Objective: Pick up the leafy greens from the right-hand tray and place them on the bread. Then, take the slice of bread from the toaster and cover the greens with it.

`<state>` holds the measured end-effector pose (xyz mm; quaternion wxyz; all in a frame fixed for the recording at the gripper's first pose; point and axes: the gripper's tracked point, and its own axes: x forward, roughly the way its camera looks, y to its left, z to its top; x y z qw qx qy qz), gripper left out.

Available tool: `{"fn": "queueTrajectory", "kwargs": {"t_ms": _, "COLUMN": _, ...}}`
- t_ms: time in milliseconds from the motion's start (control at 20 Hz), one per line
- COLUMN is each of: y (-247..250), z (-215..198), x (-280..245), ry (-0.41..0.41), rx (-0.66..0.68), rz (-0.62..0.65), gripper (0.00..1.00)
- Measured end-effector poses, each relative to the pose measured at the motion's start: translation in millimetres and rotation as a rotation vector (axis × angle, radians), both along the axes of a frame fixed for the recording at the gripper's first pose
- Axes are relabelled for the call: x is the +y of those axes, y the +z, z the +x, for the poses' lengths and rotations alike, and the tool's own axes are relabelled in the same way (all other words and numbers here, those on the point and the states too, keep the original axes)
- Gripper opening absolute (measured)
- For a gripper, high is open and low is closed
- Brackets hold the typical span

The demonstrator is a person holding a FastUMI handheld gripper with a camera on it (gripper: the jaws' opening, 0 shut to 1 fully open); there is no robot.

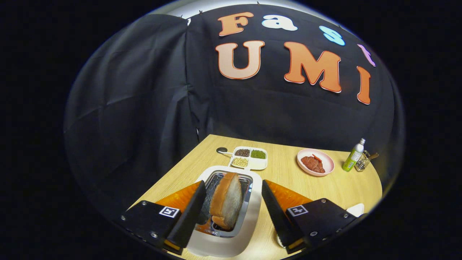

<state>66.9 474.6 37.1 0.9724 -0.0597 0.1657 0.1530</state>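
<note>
gripper angled downward; fingers spread wide apart

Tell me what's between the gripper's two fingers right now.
In the gripper view, the open gripper straddles the toaster, with the bread slice standing in its slot between the fingers, untouched.

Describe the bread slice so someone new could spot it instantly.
On the wooden table a white toaster sits between the open gripper fingers. The bread slice stands upright in its slot, tan-crusted, the one bready thing there.
</note>
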Motion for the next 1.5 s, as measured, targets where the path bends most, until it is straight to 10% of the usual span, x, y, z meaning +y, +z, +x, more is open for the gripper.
{"fn": "queueTrajectory", "kwargs": {"t_ms": 500, "y": -25.1, "z": -0.5, "x": 2.8, "ry": 0.021, "rx": 0.087, "rz": 0.021, "gripper": 0.19}}
{"fn": "queueTrajectory", "kwargs": {"t_ms": 1500, "y": 53.2, "z": -25.1, "x": -21.5, "ry": 0.052, "rx": 0.029, "rz": 0.232, "gripper": 0.18}}
